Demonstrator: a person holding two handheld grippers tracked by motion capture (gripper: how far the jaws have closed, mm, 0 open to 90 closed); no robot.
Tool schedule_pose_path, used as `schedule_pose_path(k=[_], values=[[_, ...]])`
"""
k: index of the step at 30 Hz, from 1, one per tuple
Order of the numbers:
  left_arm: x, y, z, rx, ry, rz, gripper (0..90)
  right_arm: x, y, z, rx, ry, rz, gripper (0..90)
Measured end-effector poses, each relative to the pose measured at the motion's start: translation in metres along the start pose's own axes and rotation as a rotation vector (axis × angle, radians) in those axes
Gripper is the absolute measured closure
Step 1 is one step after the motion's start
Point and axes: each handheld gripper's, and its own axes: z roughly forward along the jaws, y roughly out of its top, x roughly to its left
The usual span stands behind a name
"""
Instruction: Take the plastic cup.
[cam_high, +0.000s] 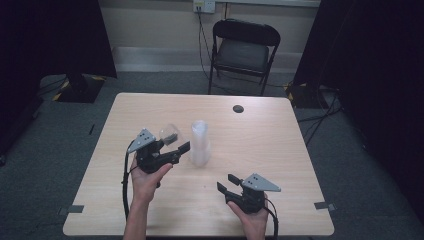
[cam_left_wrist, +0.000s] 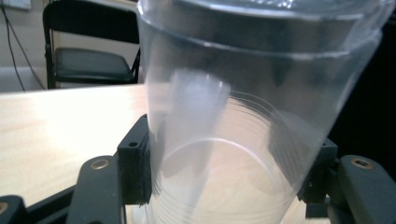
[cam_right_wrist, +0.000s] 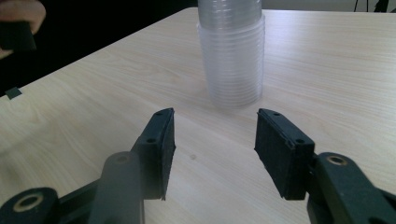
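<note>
A single clear plastic cup (cam_high: 170, 133) is held tilted above the table, left of a tall upright stack of clear cups (cam_high: 200, 142). My left gripper (cam_high: 175, 141) is shut on that cup. In the left gripper view the cup (cam_left_wrist: 261, 93) fills the space between the two pads (cam_left_wrist: 135, 163), and the stack (cam_left_wrist: 196, 102) shows blurred through its wall. My right gripper (cam_high: 227, 184) hovers low near the table's front, right of the stack, open and holding nothing. In the right gripper view the gripper (cam_right_wrist: 215, 144) points at the foot of the stack (cam_right_wrist: 232, 60), a short way off.
The light wooden table (cam_high: 280, 150) carries a small dark round spot (cam_high: 238, 108) near its far edge. A black folding chair (cam_high: 245, 50) stands behind the table. Dark curtains hang at both sides. Bits of tape (cam_high: 325, 205) mark the front corners.
</note>
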Motion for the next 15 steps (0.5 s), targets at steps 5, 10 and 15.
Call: schedule_pose_path(k=[5,10,15], values=[[0.001,-0.014,-0.01,-0.013,0.005,-0.026,36.9,0.0,-0.001,0.003,0.013,-0.013,0.004,43.6],[0.003,-0.029,-0.017,0.018,0.017,-0.057,36.8,0.002,-0.002,0.005,0.013,-0.006,-0.009,43.6],[0.004,-0.045,-0.02,0.048,0.015,-0.115,36.8,0.007,-0.002,0.01,0.015,0.013,-0.029,44.2]])
